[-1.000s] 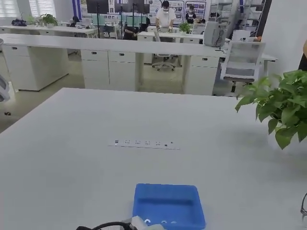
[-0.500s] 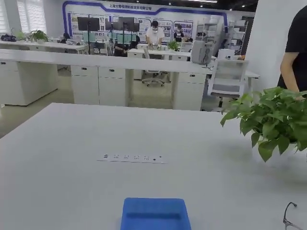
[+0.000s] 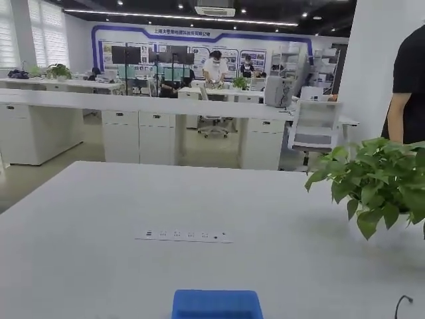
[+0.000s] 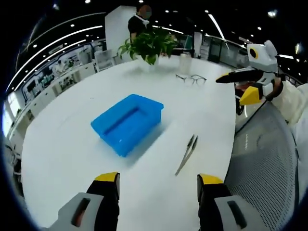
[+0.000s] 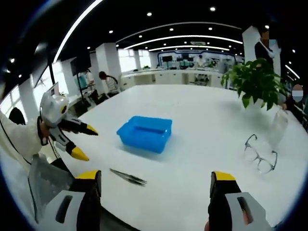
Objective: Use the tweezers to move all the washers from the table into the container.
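White table (image 4: 72, 159): one blue container (image 4: 127, 122), one tweezers (image 4: 186, 154), one glasses (image 4: 191, 79); left tongs (image 4: 158, 179), right tongs (image 5: 155, 175) gaping.

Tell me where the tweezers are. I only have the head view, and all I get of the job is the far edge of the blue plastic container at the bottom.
Observer: The thin metal tweezers lie flat on the white table, beside the blue plastic container and apart from it.
Operator: Is the left gripper on them?
Observer: No. The left gripper is open and empty, jaws wide apart, with the tweezers lying untouched ahead of it.
Operator: And the right one?
Observer: The right gripper is open and empty too, and in its own view the tweezers lie ahead, nearer the jaw on the left.
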